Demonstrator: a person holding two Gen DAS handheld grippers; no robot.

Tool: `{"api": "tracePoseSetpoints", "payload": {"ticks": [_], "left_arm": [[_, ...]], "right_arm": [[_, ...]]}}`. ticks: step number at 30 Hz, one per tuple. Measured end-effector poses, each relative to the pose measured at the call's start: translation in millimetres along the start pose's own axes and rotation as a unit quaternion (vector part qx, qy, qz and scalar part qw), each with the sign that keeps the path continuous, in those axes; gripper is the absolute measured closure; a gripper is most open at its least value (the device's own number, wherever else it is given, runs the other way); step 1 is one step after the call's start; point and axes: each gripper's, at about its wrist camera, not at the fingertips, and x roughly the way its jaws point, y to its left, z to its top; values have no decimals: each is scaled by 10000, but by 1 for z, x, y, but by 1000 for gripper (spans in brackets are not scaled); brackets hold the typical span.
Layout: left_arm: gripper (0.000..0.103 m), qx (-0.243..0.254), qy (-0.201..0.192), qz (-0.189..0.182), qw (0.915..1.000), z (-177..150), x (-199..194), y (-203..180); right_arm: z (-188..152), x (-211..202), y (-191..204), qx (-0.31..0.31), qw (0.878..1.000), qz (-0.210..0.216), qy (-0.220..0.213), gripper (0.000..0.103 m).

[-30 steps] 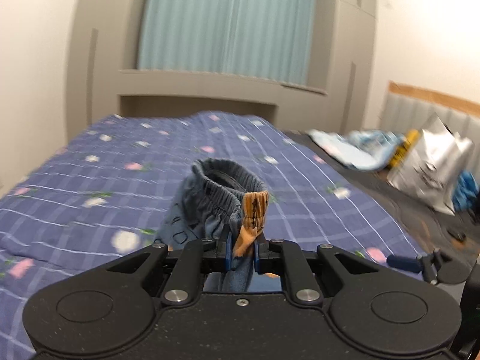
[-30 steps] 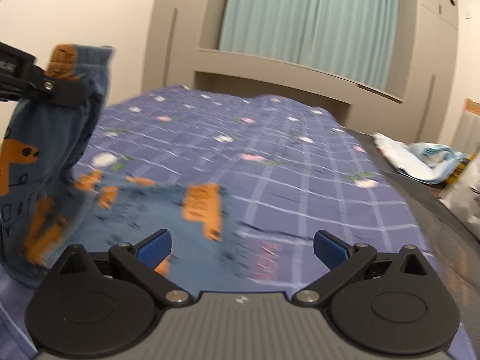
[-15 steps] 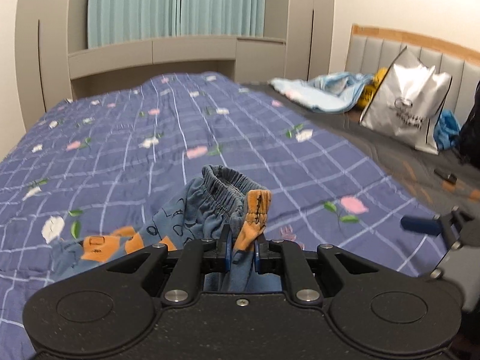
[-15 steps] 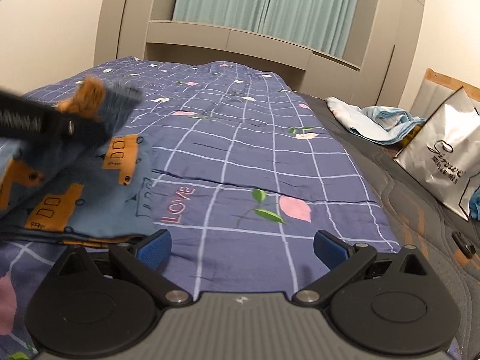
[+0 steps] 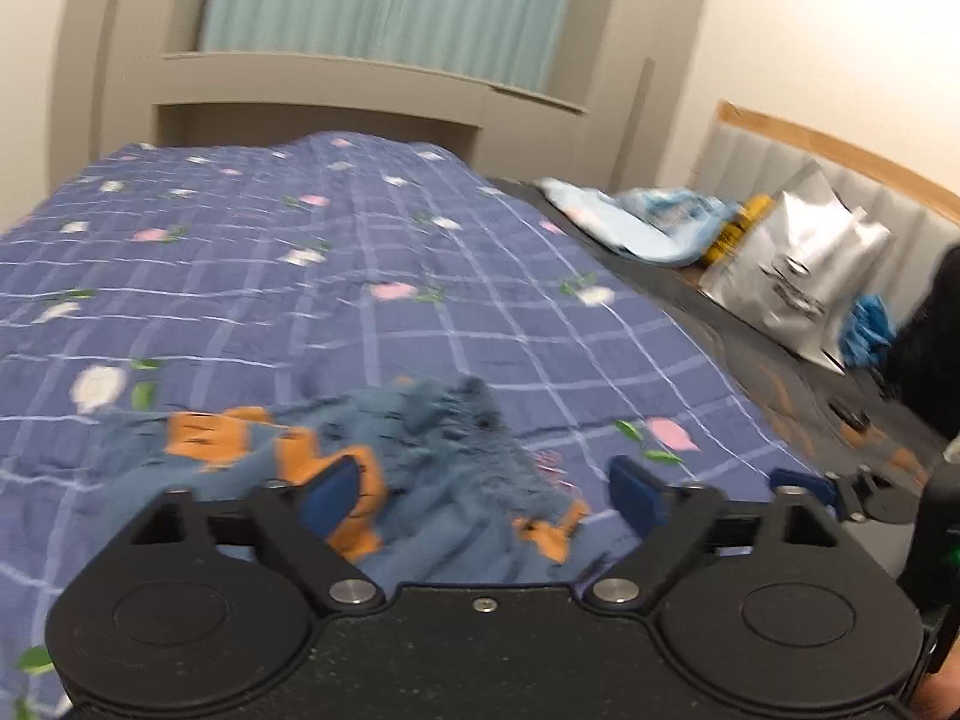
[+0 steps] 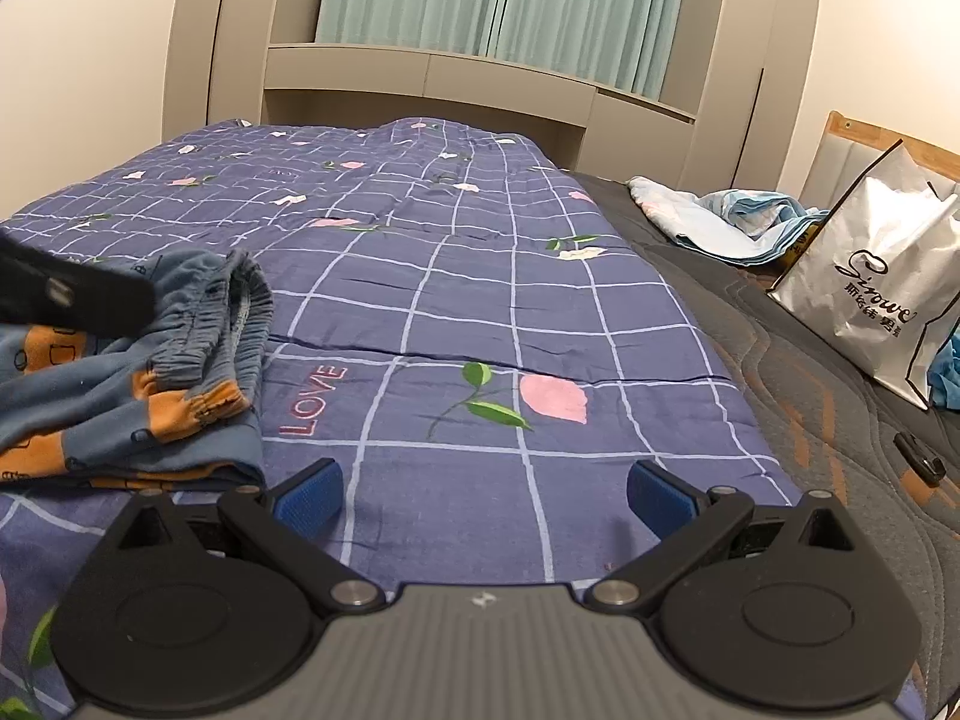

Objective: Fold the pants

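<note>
The small blue cotton pants with orange patches [image 6: 138,372] are lying bunched on the purple checked quilt [image 6: 540,312], at nine o'clock of the right gripper [image 6: 483,495]. Both it and the left gripper [image 5: 480,495] are gaping wide, gripping nothing. Light, limp, probably creasing easily; pinching the elastic waistband [image 6: 234,312] looks best.

Pants [image 6: 150,360]: soft matt cloth. Quilt [image 6: 480,276]: matt fabric. Bag [image 6: 882,294]: glossy, crinkled.

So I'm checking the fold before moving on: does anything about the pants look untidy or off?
Yes. The pants lie in a loose heap on the quilt, with the waistband bunched and standing open instead of flat. Both the left gripper and right gripper are open and hold nothing.
</note>
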Motion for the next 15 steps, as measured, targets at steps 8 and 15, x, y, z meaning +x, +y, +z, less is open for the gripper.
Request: {"api": "tracePoseSetpoints", "payload": {"ticks": [8, 15], "left_arm": [[1, -465, -95, 1231, 9913, -5, -28, 55], [1, -892, 156, 1880, 9780, 7, -14, 115]], "right_arm": [[10, -11, 10, 265, 9984, 366, -336, 0], [42, -2, 51, 162, 9936, 1085, -272, 0]]}}
